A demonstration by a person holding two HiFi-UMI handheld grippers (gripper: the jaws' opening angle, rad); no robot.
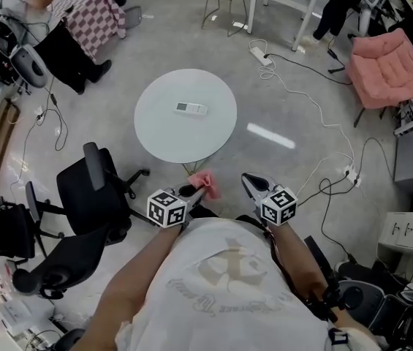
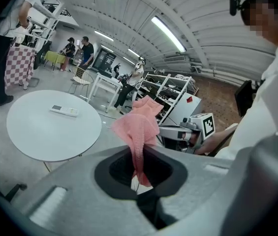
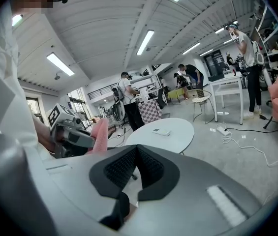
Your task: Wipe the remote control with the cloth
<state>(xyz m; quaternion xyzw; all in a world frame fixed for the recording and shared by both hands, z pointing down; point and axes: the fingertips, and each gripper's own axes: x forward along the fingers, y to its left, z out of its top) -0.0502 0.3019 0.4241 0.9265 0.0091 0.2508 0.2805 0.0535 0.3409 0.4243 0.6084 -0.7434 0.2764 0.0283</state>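
1. The left gripper [image 1: 190, 191] pinches the pink cloth [image 2: 141, 127]. The right gripper [image 1: 250, 183] is closed and empty.
2. The remote control [image 1: 191, 108] lies well ahead of both fingertips, in the middle of the round white table [image 1: 162, 134], with bare floor [image 1: 264, 168] between.

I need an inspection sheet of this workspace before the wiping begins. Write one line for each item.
Surface: round white table, carrying only the remote control.
Job's things: remote control lies near the table's middle; pink cloth is off the table, gripped in the left hand-held gripper.
Clutter: nothing seen on the table.
Grippers: left hand-held gripper shut on the pink cloth; right hand-held gripper shut, empty.
Cables: power strip and white cable on the floor beyond the table.
Surroundings: black office chair beside the table; pink armchair farther off.
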